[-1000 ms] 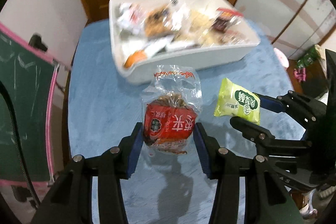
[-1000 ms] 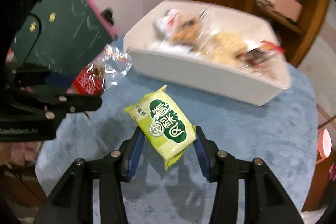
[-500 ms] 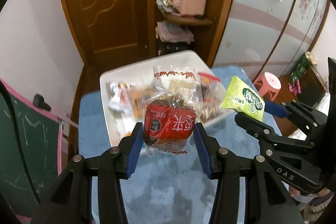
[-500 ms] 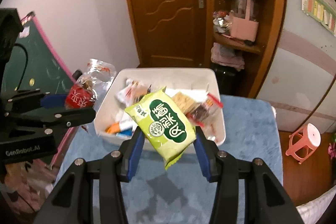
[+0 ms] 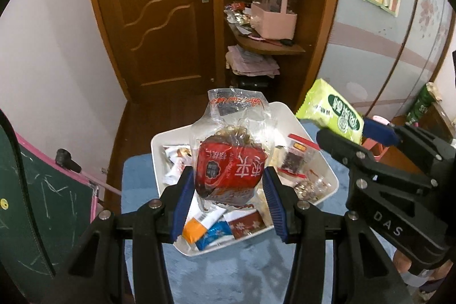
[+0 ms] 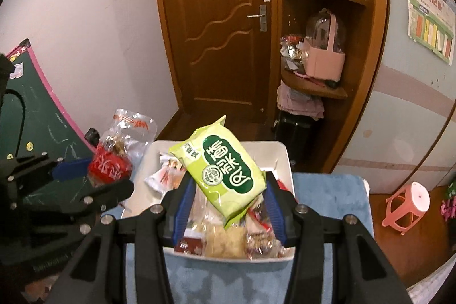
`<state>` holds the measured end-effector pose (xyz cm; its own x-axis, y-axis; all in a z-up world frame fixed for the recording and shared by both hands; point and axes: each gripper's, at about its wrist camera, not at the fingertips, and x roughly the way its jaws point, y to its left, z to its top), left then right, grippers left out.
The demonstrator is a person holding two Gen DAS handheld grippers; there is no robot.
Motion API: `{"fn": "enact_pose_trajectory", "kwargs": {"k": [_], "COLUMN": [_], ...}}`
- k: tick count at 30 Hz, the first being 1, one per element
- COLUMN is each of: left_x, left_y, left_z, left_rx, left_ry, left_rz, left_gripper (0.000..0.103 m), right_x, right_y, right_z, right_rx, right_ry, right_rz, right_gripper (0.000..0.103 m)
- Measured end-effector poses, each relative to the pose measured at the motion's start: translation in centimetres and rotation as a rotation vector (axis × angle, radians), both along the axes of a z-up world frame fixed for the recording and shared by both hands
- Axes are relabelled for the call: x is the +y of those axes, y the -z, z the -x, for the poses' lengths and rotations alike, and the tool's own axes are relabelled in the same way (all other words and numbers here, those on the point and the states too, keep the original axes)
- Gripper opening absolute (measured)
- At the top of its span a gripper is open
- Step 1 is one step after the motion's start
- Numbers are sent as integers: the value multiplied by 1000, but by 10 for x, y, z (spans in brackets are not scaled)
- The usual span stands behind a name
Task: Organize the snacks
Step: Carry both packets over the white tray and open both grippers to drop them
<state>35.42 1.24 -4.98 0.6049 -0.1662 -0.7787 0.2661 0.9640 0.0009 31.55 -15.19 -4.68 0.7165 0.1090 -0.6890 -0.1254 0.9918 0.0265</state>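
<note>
The snacks you carried were two packets, each held aloft above the white bin (image 5: pixel 330 175). The red packet (image 5: pixel 229 171) sat clenched between the blue pads of your left gripper (image 5: pixel 229 197), its clear crinkled top standing upward. The green packet (image 6: pixel 221 171) was pinched slantwise in your right gripper (image 6: pixel 226 211), one end jutting up past the fingers. The bin below already held many wrappers, lying on the blue tablecloth (image 5: pixel 233 275).

To do this step well, you needed to bring each packet low over a less crowded patch before letting go; the pile looked high enough that a drop from above could bounce a packet over the rim. Your two grippers were near each other, so releasing one at a time seemed wiser. The slippery film on the red packet suggested a gentle, level release.
</note>
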Motion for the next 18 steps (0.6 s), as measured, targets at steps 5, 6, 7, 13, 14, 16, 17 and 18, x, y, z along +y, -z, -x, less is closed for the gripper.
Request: {"fn": "enact_pose_trajectory", "kwargs": {"k": [5,6,7,13,14,16,17,18], "left_x": [7,10,12,16,15,13,13,12], "left_y": [-2,-4,-5,0,0,-1,-1,-2], "left_z": [-10,-11,-12,-13,-11,-5,-2,2], "left_rx": [-39,-51,-58,-30,-29,-33,-35,-37], "left_ry": [-62,-71,-76,-104,-104,-101,-99,-97], "left_rz": [-16,-13,-8,-3,-4,-5,-6,-5], "left_gripper": [87,91,96,97,97,97,97,97], "right_x": [5,4,2,-6,-6,-7,-6,-7], "right_y": [9,11,14,22,23,23,22,22], "right_z": [-18,-20,-22,-17,-16,-11,-8,-3], "right_rx": [15,25,32,56,60,69,72,78], "right_ry": [32,31,25,29,30,31,32,35], "right_rz": [60,52,35,2,1,-4,-5,-5], "right_gripper": [53,54,55,63,63,63,63,63]}}
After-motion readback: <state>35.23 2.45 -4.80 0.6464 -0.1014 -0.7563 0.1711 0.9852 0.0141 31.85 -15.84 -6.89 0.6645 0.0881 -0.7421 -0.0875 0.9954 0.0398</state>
